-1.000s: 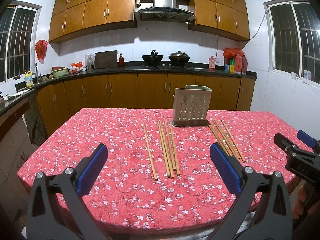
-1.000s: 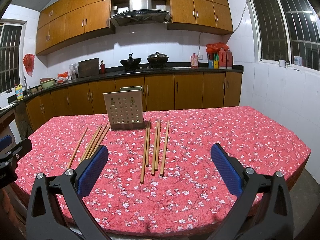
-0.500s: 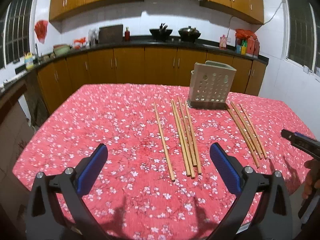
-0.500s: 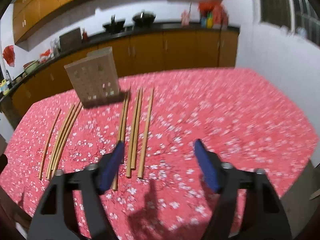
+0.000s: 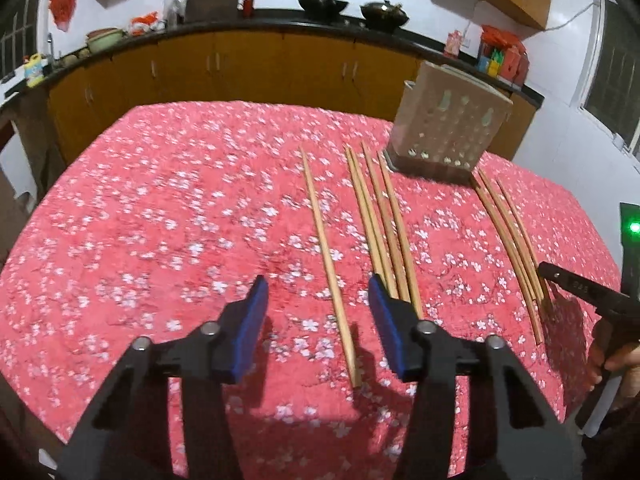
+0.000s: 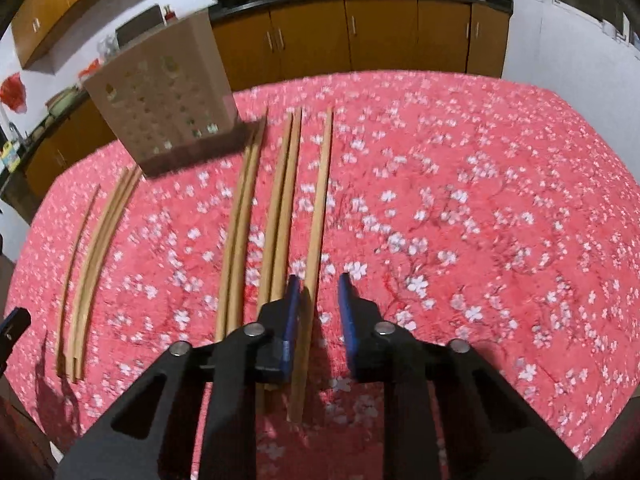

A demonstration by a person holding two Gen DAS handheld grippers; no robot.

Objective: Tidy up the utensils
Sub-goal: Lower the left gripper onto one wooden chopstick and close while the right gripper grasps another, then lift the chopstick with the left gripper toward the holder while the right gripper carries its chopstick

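Several wooden chopsticks lie in two groups on the red floral tablecloth [image 5: 160,220], in front of a beige perforated utensil holder [image 5: 446,130]. My left gripper [image 5: 318,294] is open low over the cloth, its fingers either side of a lone chopstick [image 5: 326,256]. Beside it lies a bunch of chopsticks [image 5: 384,224]. My right gripper [image 6: 318,294] is open but narrow, straddling the rightmost chopstick [image 6: 318,224] of the right group. The holder [image 6: 164,92] stands upright at the back left in the right wrist view. The right gripper's tip [image 5: 576,284] shows at the left wrist view's right edge.
The table's front edge lies close below both grippers. More chopsticks [image 6: 96,248] lie at the left in the right wrist view. Kitchen cabinets [image 5: 248,68] and a dark counter with pots run behind the table.
Both grippers have moved forward and down toward the chopsticks and have narrowed, the right one the most. The chopsticks and the holder have not moved.
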